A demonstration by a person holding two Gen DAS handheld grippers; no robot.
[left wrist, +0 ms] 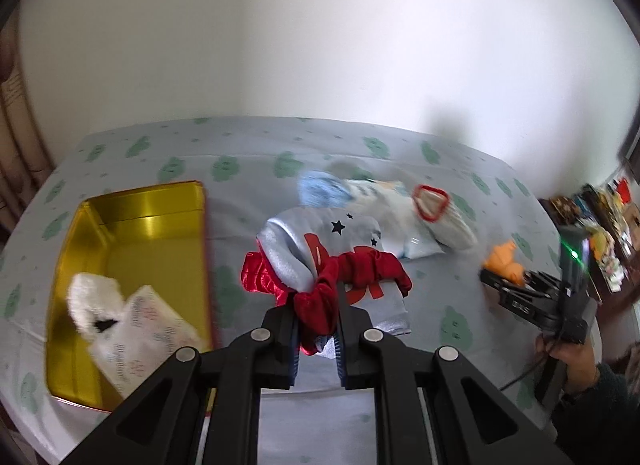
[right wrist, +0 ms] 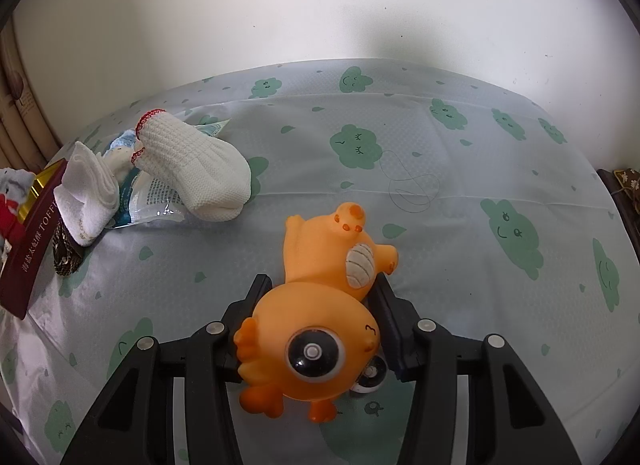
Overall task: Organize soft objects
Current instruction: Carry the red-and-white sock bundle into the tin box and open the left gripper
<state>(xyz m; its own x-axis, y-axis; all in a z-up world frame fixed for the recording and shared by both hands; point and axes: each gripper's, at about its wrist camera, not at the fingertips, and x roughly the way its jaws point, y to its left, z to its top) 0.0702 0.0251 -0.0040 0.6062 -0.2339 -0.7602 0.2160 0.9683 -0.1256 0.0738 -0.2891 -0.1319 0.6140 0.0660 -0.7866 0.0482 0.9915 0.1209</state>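
left wrist view, left tool [left wrist: 316,329] pinching red scrunchie [left wrist: 352,269], right tool [right wrist: 320,293] clamping orange toy [right wrist: 320,305]

White wall [left wrist: 320,45] behind cloud-print tablecloth [right wrist: 440,185].

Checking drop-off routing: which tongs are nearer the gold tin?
Left. The left tongs, shut on the red scrunchie, sit just beside the gold tin. The right tongs hold the orange toy across the bed.

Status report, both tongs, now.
Left tongs shut on red scrunchie. Right tongs shut on orange duck toy. Gold tin unobstructed.
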